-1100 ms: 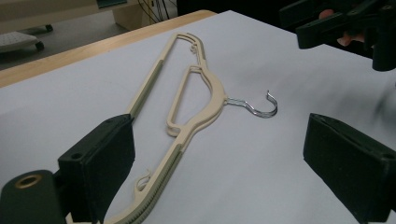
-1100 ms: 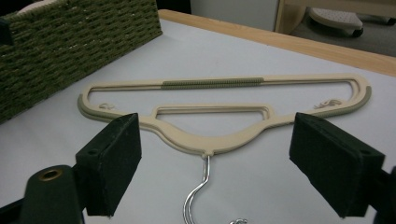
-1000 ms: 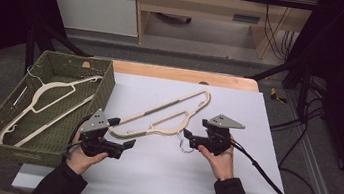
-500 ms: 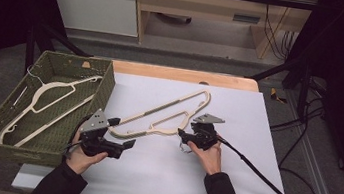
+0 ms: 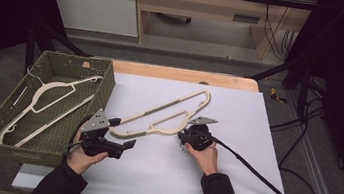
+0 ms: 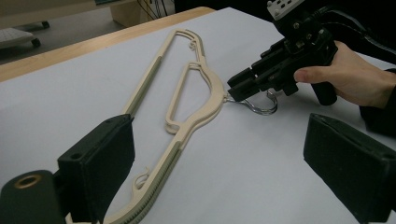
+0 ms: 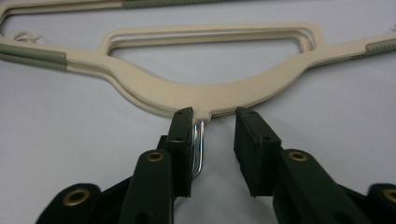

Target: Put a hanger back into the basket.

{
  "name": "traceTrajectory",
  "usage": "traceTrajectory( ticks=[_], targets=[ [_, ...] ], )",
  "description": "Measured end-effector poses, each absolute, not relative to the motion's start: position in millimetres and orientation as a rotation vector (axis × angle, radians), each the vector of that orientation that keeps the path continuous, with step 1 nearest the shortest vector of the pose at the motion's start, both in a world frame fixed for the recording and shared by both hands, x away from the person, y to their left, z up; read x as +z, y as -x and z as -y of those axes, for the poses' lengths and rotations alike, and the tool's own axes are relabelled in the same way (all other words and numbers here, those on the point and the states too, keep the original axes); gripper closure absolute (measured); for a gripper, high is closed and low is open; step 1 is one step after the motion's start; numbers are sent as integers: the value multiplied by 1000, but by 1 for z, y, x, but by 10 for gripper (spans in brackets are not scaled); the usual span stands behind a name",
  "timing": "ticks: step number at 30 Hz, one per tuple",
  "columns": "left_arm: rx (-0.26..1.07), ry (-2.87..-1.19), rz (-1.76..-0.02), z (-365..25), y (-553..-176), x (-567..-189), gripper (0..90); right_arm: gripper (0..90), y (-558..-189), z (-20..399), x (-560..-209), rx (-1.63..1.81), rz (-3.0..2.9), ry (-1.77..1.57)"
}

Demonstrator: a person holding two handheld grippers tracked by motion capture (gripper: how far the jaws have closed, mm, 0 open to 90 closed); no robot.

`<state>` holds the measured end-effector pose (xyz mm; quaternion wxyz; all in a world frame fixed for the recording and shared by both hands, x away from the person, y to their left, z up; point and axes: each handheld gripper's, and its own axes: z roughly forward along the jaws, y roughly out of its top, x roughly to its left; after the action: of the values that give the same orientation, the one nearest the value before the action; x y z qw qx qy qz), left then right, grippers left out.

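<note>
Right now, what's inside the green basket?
The basket holds one cream hanger with a thin metal hook, lying flat. The near wall hides part of the bottom, so anything tucked there can't be seen.

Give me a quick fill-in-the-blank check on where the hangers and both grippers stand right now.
1. The right gripper has its jaws on either side of the hanger's metal ____.
2. The second hanger lies in the green ____.
3. The left gripper has its jaws wide ____.
4. The hanger on the table lies on a ____ sheet.

Missing words: hook; basket; open; white
</note>
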<state>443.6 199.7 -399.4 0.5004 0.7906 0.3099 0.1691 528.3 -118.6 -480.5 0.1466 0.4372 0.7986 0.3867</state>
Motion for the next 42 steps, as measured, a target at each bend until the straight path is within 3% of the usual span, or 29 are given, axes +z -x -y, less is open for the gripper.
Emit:
traceTrajectory(
  ticks=[12,26,42],
  targets=[
    [406,-1920,-748,-198,-444,-401,88,881,-525,115,-483,1113,-2336,-1255],
    [409,-1939,-745,-193,-445,-402,95,889,-524,116,-474,1153,-2299,-1310],
    [401,-2064,-706,-144,-470,-408,109,889,-520,121,-459,1142,-2260,-1258]
  ],
)
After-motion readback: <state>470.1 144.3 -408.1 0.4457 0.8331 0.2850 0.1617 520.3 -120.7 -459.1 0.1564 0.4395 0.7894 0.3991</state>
